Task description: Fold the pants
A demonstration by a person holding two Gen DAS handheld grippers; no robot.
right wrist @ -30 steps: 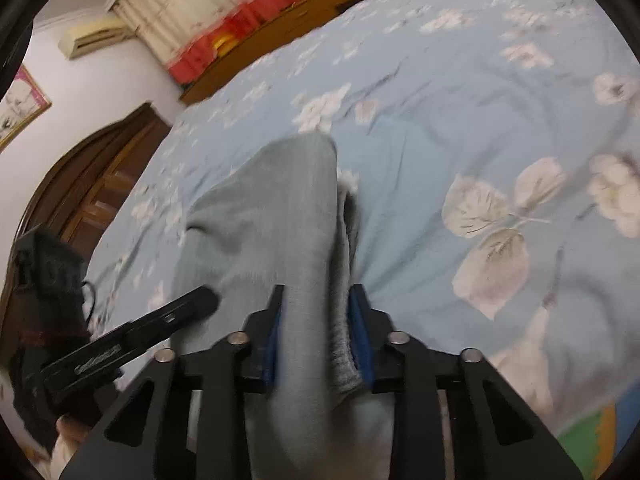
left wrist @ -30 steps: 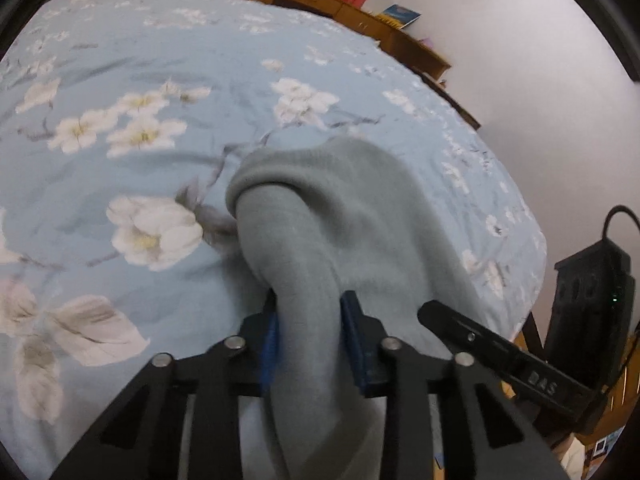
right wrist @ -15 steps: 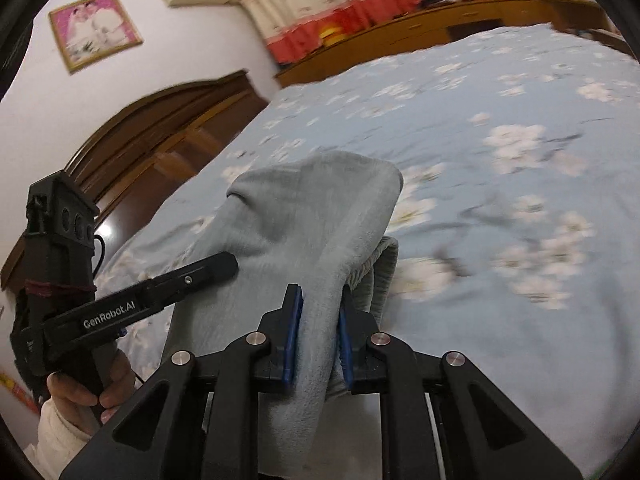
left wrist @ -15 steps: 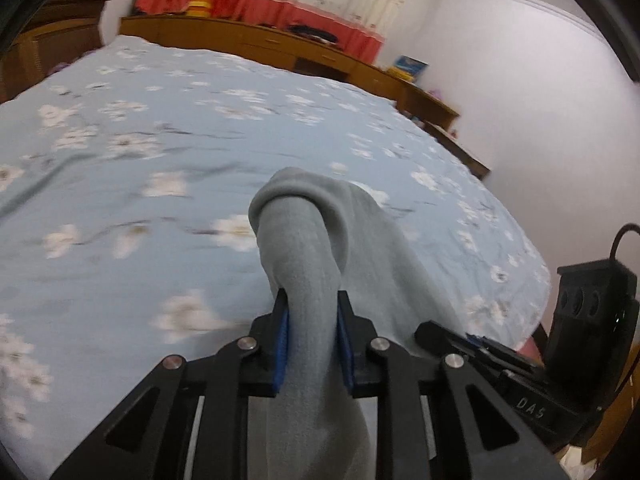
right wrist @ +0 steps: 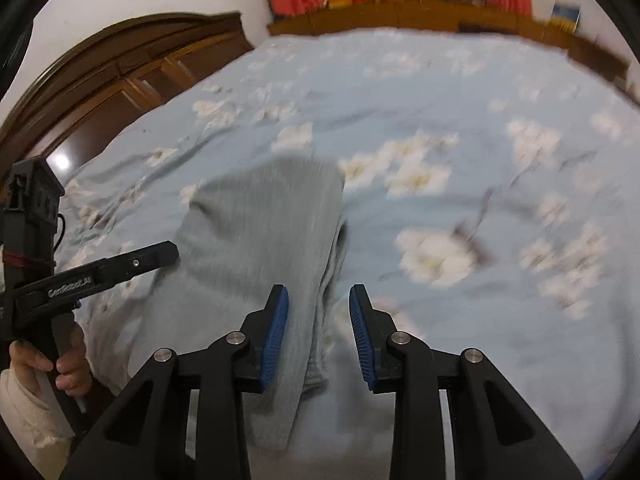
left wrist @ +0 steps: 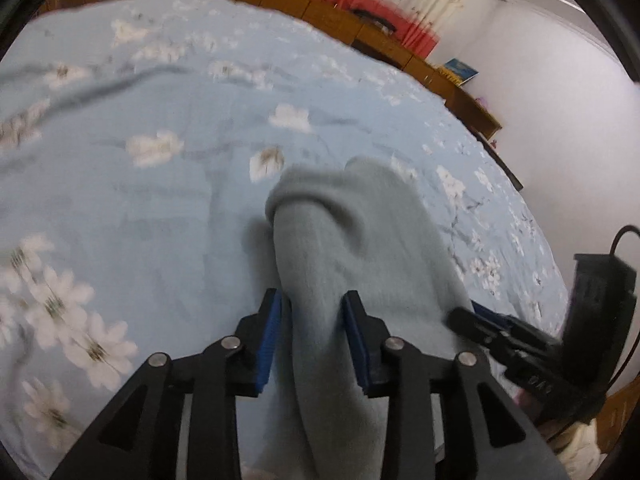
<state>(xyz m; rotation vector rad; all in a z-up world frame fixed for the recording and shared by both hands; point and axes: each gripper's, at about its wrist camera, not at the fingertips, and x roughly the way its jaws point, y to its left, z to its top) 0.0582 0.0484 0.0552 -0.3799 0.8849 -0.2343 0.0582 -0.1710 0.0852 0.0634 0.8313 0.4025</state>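
The grey pants (left wrist: 352, 240) lie folded in a soft bundle on the blue flowered bedspread (left wrist: 140, 200). My left gripper (left wrist: 314, 312) has its jaws apart around a fold of the fabric, which still fills the gap. My right gripper (right wrist: 318, 308) is open; the pants (right wrist: 256, 248) lie mostly left of it, with their edge passing between the fingers. Each gripper shows in the other's view: the right one (left wrist: 492, 328) beside the pants, the left one (right wrist: 120, 268) over their left side.
A dark wooden headboard and wardrobe (right wrist: 120, 80) stand at the left. A low wooden cabinet (left wrist: 360, 28) with red curtains above runs along the far side. The bed's right edge (left wrist: 532, 208) drops off by a white wall.
Both grippers have opened from a tight pinch on the pants. The pants have come down from a raised hold and now rest on the bedspread.
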